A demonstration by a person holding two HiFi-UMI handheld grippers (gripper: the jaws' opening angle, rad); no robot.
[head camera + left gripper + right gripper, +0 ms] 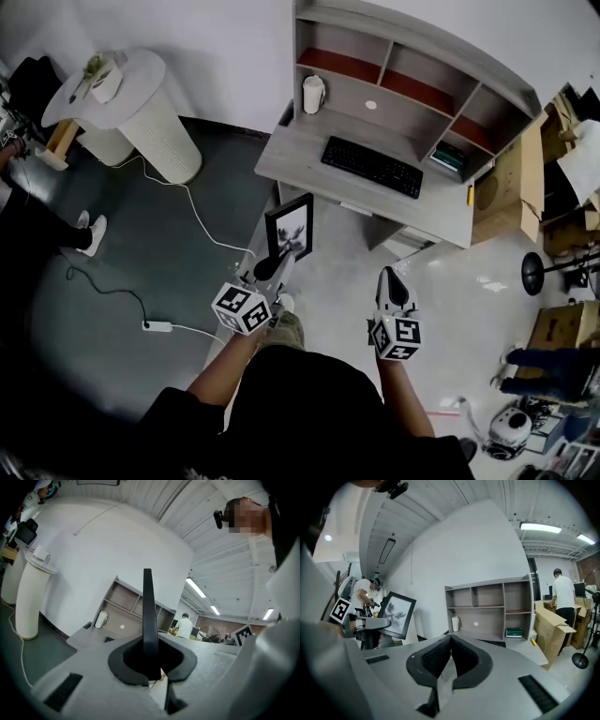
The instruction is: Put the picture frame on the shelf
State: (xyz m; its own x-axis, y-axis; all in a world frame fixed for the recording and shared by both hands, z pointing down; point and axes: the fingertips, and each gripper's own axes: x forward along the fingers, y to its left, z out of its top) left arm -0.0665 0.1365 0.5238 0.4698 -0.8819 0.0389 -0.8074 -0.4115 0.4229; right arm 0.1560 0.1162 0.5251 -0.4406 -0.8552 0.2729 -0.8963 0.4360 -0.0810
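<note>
A black picture frame (290, 226) with a grey picture stands upright in my left gripper (268, 267), whose jaws are shut on its lower edge. In the left gripper view the frame (149, 620) shows edge-on, rising from between the pads. From the right gripper view the frame (397, 614) shows at the left, held out in the air. My right gripper (395, 284) is shut and holds nothing; its pads (461, 660) meet. The grey desk shelf unit (412, 70) stands ahead, with several open compartments.
On the desk (300, 159) lie a black keyboard (371, 166) and a white cup (313, 94). A white round stand (150, 108) is at the left, a cable and power strip (157, 326) on the floor. Cardboard boxes (511, 187) stand right of the desk. A person (562, 592) stands at the far right.
</note>
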